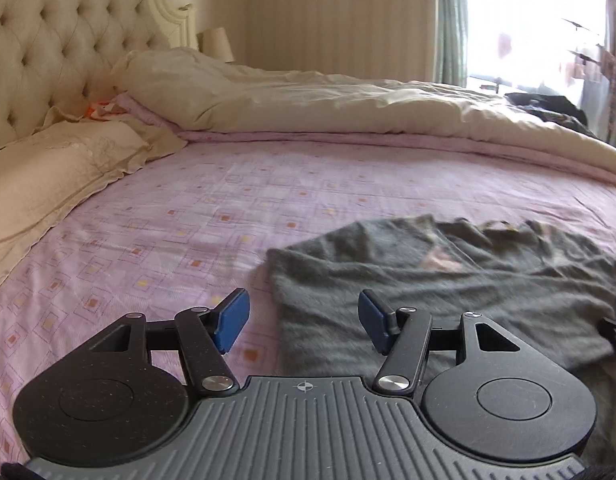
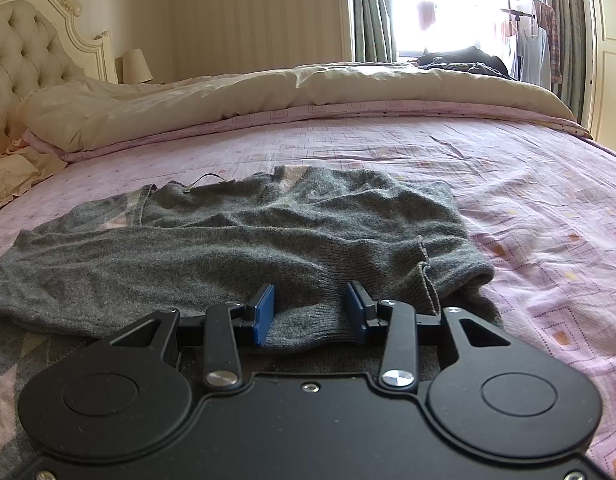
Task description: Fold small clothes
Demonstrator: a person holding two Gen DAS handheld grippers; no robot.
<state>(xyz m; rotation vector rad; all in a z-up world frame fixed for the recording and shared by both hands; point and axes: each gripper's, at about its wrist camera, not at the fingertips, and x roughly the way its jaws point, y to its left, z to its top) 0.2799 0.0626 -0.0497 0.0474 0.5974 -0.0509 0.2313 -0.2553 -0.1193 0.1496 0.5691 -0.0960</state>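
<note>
A grey knitted sweater [image 2: 268, 236] lies spread and wrinkled on the pink patterned bed sheet [image 2: 528, 184]. It also shows in the left wrist view [image 1: 448, 280], on the right. My left gripper [image 1: 304, 322] is open, low over the sweater's left edge, with the left pad over the sheet and the right pad over the knit. My right gripper [image 2: 310, 312] is open, with its blue pads on either side of a bulge of the sweater's near hem, not closed on it.
A cream duvet [image 2: 268, 96] is bunched along the far side of the bed. A pillow [image 1: 56, 168] and a tufted headboard [image 1: 48, 48] are at the left. Dark clothes [image 2: 464, 62] lie at the far end near the window.
</note>
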